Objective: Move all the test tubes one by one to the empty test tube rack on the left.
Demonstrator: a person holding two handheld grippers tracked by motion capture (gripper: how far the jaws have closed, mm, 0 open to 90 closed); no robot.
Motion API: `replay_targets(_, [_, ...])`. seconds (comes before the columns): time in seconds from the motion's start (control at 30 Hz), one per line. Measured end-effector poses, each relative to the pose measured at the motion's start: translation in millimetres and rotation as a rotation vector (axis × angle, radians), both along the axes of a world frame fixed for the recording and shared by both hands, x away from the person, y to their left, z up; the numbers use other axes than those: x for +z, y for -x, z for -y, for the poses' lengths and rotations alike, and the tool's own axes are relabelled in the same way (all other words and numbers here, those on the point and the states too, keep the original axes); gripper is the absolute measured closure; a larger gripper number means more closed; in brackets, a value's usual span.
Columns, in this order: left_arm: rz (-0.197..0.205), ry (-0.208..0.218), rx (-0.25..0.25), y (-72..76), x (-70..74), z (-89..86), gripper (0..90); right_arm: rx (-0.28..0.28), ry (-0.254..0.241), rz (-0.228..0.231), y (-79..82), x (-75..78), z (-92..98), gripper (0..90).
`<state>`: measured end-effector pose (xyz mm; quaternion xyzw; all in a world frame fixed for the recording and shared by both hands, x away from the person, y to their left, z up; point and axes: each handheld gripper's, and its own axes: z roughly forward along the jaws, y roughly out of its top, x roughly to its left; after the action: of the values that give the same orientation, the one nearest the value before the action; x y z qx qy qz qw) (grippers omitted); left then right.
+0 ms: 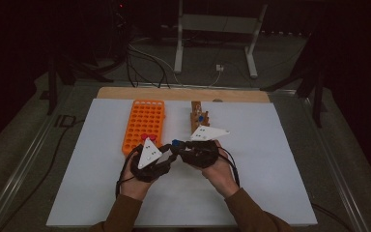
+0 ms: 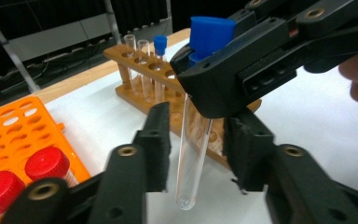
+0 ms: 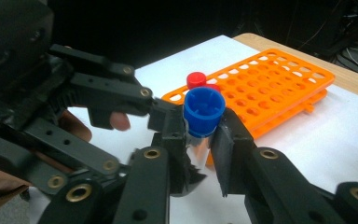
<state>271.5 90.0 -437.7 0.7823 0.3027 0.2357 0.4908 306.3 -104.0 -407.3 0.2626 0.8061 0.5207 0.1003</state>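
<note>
My right gripper (image 3: 199,140) clamps the blue-capped tube (image 2: 193,154) just under its cap; my left gripper (image 2: 196,144) brackets the glass, not yet pinching. Handover unfinished. Orange rack (image 1: 144,124) waits at eleven o'clock, wooden rack (image 1: 199,117) at one.

Both forearms meet mid-table. The right gripper (image 2: 200,112) is clamped tight. The left gripper (image 2: 196,154) has jaws slightly parted.

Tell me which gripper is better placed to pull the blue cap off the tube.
Probably the right gripper: its fingers already clamp just under the blue cap. The left gripper straddles the glass tube lower down, so it suits steadying the tube instead.
</note>
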Motion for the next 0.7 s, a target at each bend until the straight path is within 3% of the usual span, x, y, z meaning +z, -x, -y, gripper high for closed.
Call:
replay_targets(0.1, [0.003, -0.016, -0.008, 0.6, -0.6, 0.3, 74.5, 0.005, 0.001, 0.000, 0.8, -0.4, -1.3, 76.8])
replay_targets(0.23, [0.004, -0.021, -0.013, 0.8, -0.8, 0.8, 76.9, 0.009, 0.003, -0.001, 0.9, -0.5, 0.1, 75.9])
replay_targets(0.5, [-0.015, 0.006, 0.032, -2.6, -2.4, -7.9, 77.2, -0.023, -0.061, 0.013, -1.3, 4.9, 19.1, 49.1])
replay_targets(0.7, [-0.019, 0.040, 0.065, -4.3, -0.6, -18.2, 77.2, -0.106, -0.019, 0.045, -3.0, 3.4, 31.3, 31.8])
